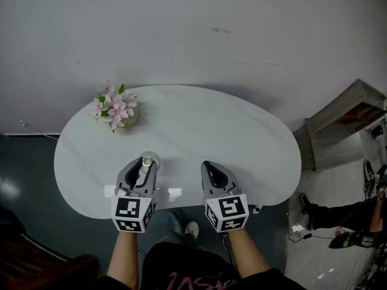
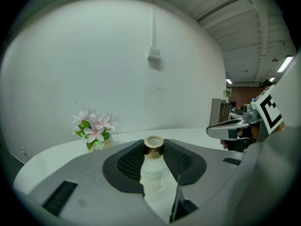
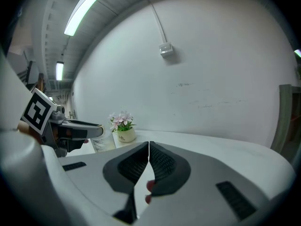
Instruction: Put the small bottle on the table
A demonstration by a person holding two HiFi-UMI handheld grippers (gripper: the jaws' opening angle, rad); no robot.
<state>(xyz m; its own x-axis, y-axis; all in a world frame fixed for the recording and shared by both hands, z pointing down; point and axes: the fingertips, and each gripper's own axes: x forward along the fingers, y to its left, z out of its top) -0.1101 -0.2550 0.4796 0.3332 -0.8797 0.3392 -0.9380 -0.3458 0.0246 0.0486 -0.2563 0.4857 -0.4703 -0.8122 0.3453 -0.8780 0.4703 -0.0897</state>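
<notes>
The small bottle (image 1: 144, 171) is held between the jaws of the left gripper (image 1: 143, 164), above the near part of the table (image 1: 242, 138), not far from its front edge. In the left gripper view the two dark pads press on the bottle's body from both sides, and its neck and cap (image 2: 153, 146) stand up above them. The bottom of the bottle is hidden, so I cannot tell if it touches the table or hangs a little above it. As I judge it, the bottle has been carried to its place; what is left is to lower it fully, open the jaws and take the gripper away.

The right gripper (image 1: 208, 164) is beside the left one, over the table; its jaws are closed together and hold nothing.

The bottle is a small cylinder of cloudy, half-transparent material, glass or plastic, with faint printed lines on its side, and its round cap is shiny gold metal. The jaw pads are black with a fine ribbed texture, set in smooth grey shells. The table is oval, white and glossy, with faint marble-like veins. Near its far left edge stands a small pale pot (image 3: 126, 135) with pink flowers (image 1: 115, 109)
</notes>
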